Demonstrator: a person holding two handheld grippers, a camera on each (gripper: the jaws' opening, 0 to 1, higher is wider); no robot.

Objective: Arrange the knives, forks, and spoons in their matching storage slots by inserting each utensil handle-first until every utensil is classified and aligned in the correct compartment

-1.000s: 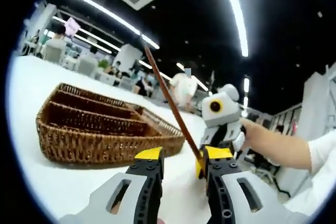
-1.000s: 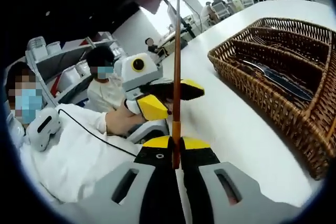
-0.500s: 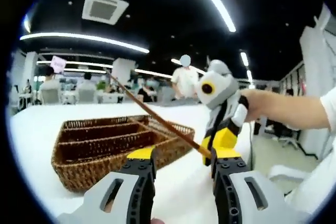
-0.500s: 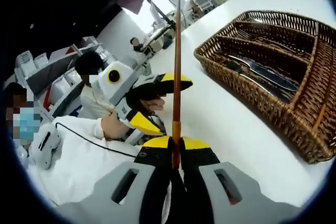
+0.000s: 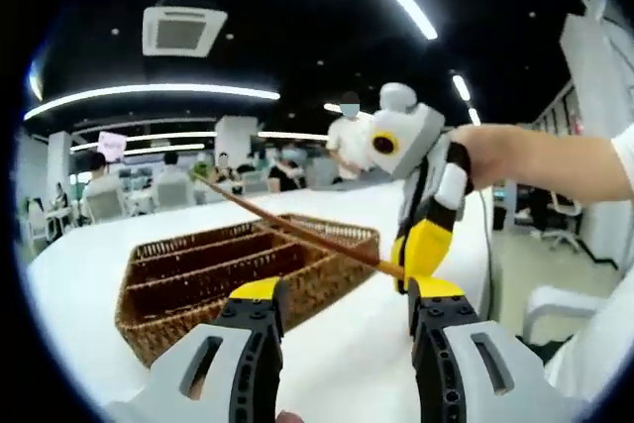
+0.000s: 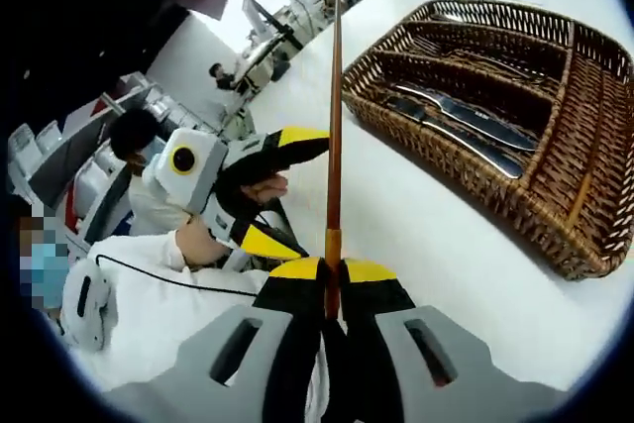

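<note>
The right gripper [image 6: 328, 266] clamps a wooden-handled utensil [image 6: 335, 126] (head out of sight), raised above the table [image 6: 416, 215]. The left gripper [image 5: 342, 294] gapes, holding nothing. Farther off, 2 knives [image 6: 466, 126] already lie in the wicker tray [image 6: 555, 235]; sorting looks barely begun.

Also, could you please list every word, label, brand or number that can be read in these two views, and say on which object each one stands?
No text can be read in either view.
Pink sign in the far room, left gripper view: it may carry print, too small and blurred to read.
Wicker tray, knives in it, brown stick in the right gripper, left gripper: no lettering visible.
</note>
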